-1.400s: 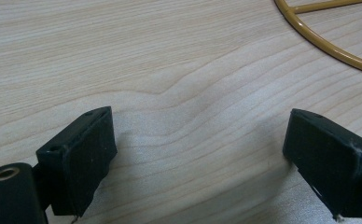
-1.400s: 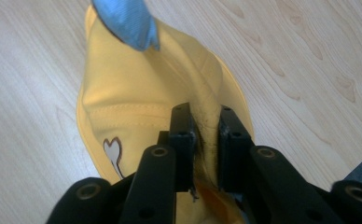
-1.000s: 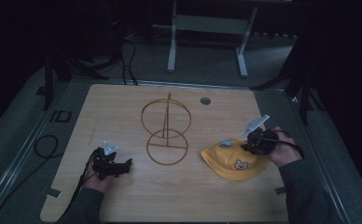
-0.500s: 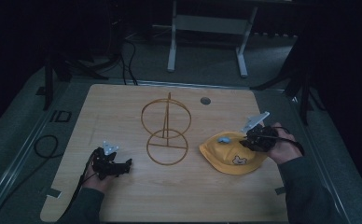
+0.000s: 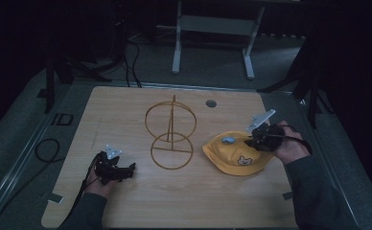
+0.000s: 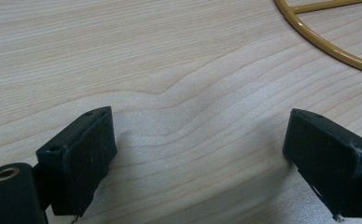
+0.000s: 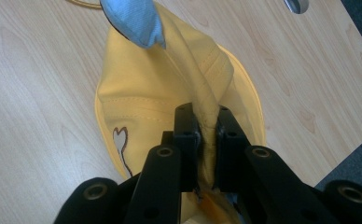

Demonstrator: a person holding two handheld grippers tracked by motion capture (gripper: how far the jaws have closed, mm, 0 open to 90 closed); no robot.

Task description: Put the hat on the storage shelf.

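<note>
A yellow cloth hat (image 5: pixel 234 155) with a small animal face and a pale blue tab (image 5: pixel 228 140) lies on the right half of the wooden table. My right gripper (image 5: pixel 252 140) is shut on a pinched fold of the hat's crown (image 7: pixel 206 122), the jaws squeezing the yellow fabric between them. A gold wire stand (image 5: pixel 170 133) of two rings on a post rises at the table's middle. My left gripper (image 5: pixel 126 168) rests low at the front left, its jaws wide open over bare wood (image 6: pixel 198 154), with the stand's base ring (image 6: pixel 328 44) just beyond.
A round grey grommet (image 5: pixel 211 103) sits in the table near the back edge. A white frame stands on the floor behind the table. Black cables (image 5: pixel 45 151) loop on the floor to the left. Bare wood lies between the stand and the front edge.
The hat's crown has been drawn a little to the left and upward by my right gripper. My left gripper has stayed where it was.
</note>
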